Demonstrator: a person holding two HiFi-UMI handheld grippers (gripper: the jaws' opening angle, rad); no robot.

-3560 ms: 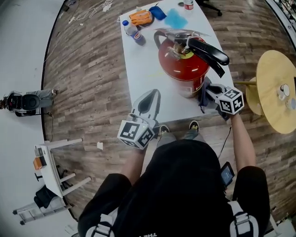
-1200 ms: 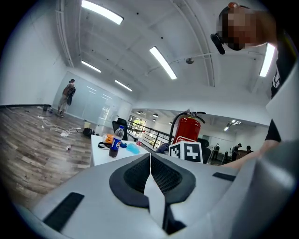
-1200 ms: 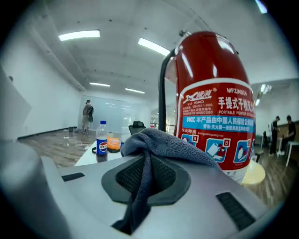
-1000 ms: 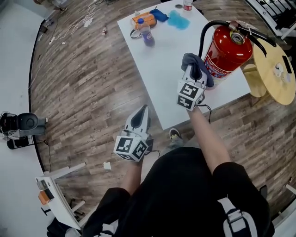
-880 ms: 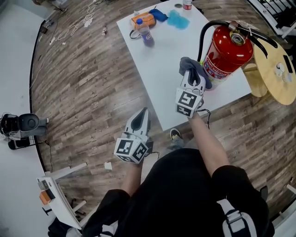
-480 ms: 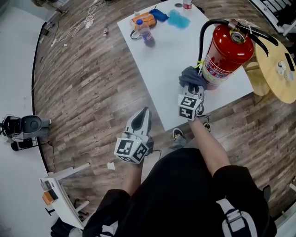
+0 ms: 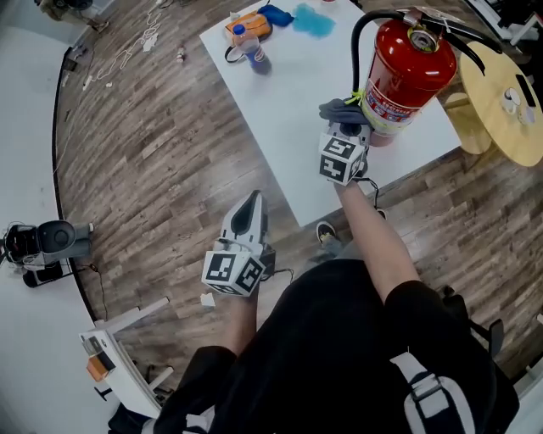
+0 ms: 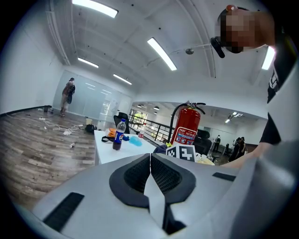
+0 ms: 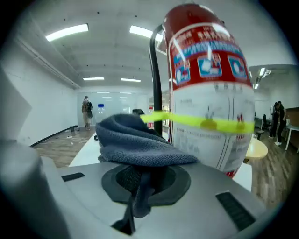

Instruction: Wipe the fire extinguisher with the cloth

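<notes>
A red fire extinguisher (image 7: 402, 69) stands upright near the white table's (image 7: 297, 119) right front corner, with a black hose and a yellow tag band. My right gripper (image 7: 344, 129) is shut on a grey-blue cloth (image 7: 339, 110) and holds it against the extinguisher's lower left side. In the right gripper view the cloth (image 9: 140, 140) bunches over the jaws beside the extinguisher (image 9: 210, 93). My left gripper (image 7: 251, 212) hangs shut and empty over the wooden floor, left of the table. In the left gripper view its jaws meet, and the extinguisher (image 8: 186, 131) shows far off.
At the table's far end are a cola bottle (image 7: 249, 46), an orange item (image 7: 244, 25) and blue cloths (image 7: 310, 20). A round wooden table (image 7: 509, 93) stands right of the extinguisher. Cables litter the floor at top left. A person (image 8: 68, 95) stands far off.
The extinguisher went from lying down to standing upright. My right gripper with the cloth has stayed against the extinguisher's lower left side. The left gripper stays low over the floor.
</notes>
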